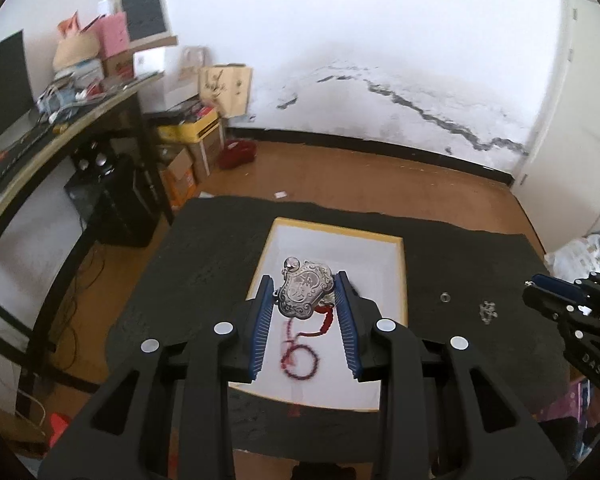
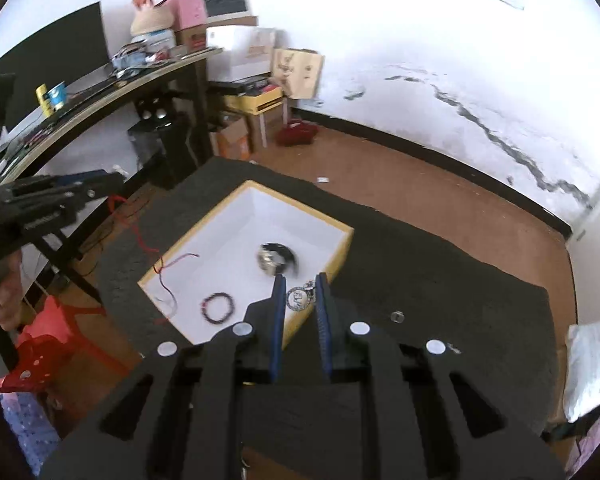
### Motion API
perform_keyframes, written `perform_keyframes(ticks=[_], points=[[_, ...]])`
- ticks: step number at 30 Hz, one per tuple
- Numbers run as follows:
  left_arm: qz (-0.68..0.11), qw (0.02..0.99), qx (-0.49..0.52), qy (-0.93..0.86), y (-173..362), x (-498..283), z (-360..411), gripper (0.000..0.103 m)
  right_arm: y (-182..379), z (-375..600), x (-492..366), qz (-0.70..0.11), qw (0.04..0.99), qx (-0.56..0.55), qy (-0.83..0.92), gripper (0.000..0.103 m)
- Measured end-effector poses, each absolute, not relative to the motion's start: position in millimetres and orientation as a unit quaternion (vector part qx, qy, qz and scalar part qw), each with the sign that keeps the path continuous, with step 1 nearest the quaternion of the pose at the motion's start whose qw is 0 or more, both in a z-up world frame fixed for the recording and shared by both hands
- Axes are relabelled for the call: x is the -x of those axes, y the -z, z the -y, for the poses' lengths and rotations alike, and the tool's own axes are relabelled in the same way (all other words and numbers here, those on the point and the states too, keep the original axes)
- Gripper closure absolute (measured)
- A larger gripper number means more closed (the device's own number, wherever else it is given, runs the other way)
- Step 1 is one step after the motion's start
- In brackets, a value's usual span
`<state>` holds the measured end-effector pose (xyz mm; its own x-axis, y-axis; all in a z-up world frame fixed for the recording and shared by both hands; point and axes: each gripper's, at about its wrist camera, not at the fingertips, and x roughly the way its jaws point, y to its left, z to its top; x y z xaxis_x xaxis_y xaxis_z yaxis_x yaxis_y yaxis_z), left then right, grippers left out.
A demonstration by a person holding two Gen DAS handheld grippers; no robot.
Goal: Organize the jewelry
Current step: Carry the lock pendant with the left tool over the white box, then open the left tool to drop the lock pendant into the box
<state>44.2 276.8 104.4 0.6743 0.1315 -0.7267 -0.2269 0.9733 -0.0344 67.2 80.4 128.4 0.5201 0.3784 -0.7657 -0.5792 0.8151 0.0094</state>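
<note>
Left wrist view first: the bench (image 1: 204, 264), covered in a dark cloth, fills the lower half of both views. On it sits a shallow box (image 1: 400, 276) with yellow walls and a white floor, nearer the bench's left edge than its right. Above the box, the left hand-held gripper (image 1: 306, 294) has its blue pads clamped narrowly on the sides of a silver lock-shaped pendant (image 1: 304, 290), held in the air. A red cord (image 1: 327, 319) hangs from the pendant down to a loop of dark red beads (image 1: 300, 362), which shows blurred over the white floor of the box.

Right wrist view: the right hand-held gripper (image 2: 299, 294) is nearly shut, its pads pinching a small silver ring charm (image 2: 299, 298) over the box's near right corner. On the box floor lie a bead bracelet (image 2: 219, 309) towards the near side and a dark, blurred round piece (image 2: 276, 258) towards the far side. Small silver bits lie on the cloth towards the bench's right edge: a tiny ring (image 1: 445, 297) and a little cluster (image 1: 488, 311) just beside it.
</note>
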Motion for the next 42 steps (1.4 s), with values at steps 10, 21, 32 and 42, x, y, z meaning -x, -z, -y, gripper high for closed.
perform_keyframes(ticks=[10,21,32,42], points=[[-0.435,0.891,0.082,-0.101,-29.9,-87.9,-299.8,0.072,-61.7,-136.1,-91.9,-0.451,0.833,0.127,-0.294,0.088],[-0.492,0.859,0.086,-0.115,66.8,-126.3,-292.1,0.072,5.5,-129.2,-125.2,-0.476,0.818,0.113,-0.301,0.088],[-0.494,0.848,0.087,-0.171,110.1,-142.5,-263.8,0.072,31.3,-107.1,-139.5,-0.452,0.820,0.112,-0.333,0.088],[-0.484,0.849,0.083,-0.195,117.5,-140.0,-256.6,0.013,38.4,-102.9,-145.5,-0.453,0.815,0.102,-0.346,0.088]])
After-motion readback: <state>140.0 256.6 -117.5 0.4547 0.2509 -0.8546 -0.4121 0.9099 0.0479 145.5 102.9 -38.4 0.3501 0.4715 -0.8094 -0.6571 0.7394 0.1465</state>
